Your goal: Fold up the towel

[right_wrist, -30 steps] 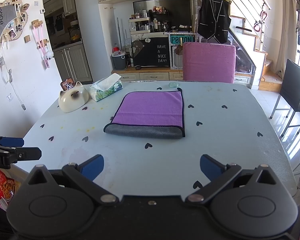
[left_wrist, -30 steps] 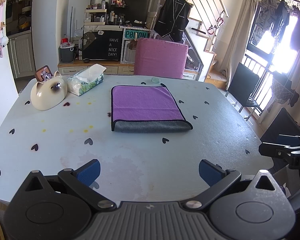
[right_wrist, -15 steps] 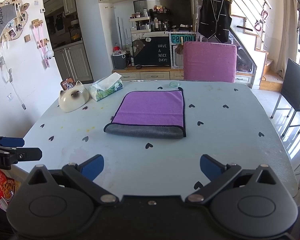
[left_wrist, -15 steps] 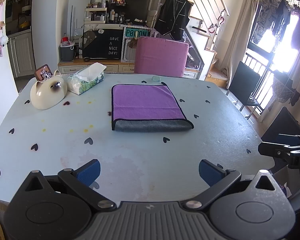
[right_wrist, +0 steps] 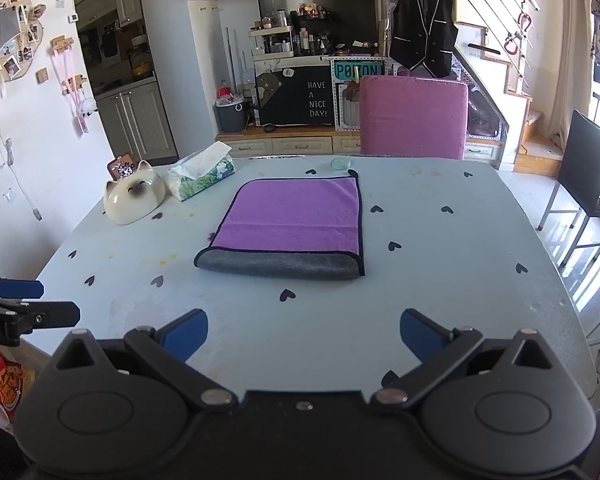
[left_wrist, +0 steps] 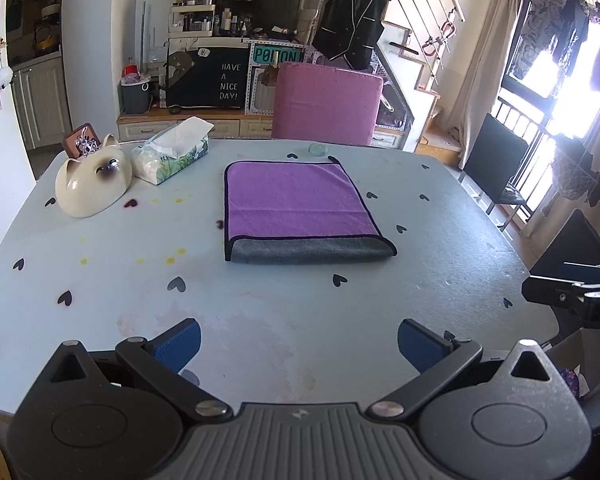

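**Towel folded once, both grippers held back from it**

Compared with one second before, almost nothing has changed; the towel (left_wrist: 300,210) keeps the same shape and the same place, and only the views are shifted very slightly; the writer judges from this that the person is pausing between steps, and that either one more fold is to come or the work is close to its end.

The towel is the landmark; it lies flat on the table (left_wrist: 440,280), a little beyond the middle, with the purple side up and a grey band along the edge nearest to the cameras, so it seems already folded once.

From left to right: the cat-shaped ceramic bowl (left_wrist: 93,184) stands well to the left of the towel; the tissue pack (left_wrist: 171,156) is just beside the bowl, between it and the towel; a small round green disc (left_wrist: 318,149) lies just behind the far edge of the towel; the pink chair (left_wrist: 326,104) stands behind that.

The left gripper (left_wrist: 299,340) hovers over the near side of the table, well apart from the towel, its blue fingers (left_wrist: 178,343) spread wide and holding nothing; the right gripper (right_wrist: 304,334) is the same, fingers apart and empty, to the right of the left one.

Counted: one towel, one bowl, one tissue pack, one disc, one pink chair, two grippers.
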The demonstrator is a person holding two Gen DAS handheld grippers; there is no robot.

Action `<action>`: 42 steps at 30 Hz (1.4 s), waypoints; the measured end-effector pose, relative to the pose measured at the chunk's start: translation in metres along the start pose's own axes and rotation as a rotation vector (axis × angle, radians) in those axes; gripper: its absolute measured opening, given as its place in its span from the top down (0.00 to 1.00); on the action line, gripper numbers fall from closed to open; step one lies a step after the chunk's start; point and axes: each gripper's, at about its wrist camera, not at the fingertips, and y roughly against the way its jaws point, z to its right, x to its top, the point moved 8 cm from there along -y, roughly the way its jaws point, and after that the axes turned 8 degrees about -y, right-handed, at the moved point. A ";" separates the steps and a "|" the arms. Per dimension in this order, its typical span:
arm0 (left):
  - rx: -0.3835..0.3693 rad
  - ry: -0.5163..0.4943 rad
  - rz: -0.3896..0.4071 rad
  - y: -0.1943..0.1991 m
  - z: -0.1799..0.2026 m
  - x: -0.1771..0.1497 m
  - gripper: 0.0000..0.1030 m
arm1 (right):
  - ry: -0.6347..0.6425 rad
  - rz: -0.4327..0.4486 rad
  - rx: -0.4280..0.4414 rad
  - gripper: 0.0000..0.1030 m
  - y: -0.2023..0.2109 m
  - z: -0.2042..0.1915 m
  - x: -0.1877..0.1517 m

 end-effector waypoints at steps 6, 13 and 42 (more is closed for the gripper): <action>0.013 -0.005 0.003 -0.011 -0.004 0.017 0.00 | -0.009 0.006 -0.007 0.01 -0.011 0.003 0.015; 0.022 -0.013 0.005 -0.036 -0.009 0.036 0.00 | -0.005 0.019 -0.015 0.01 -0.035 0.009 0.034; 0.078 0.013 -0.032 -0.166 -0.045 0.067 0.00 | -0.007 0.024 -0.034 0.00 -0.157 0.030 0.067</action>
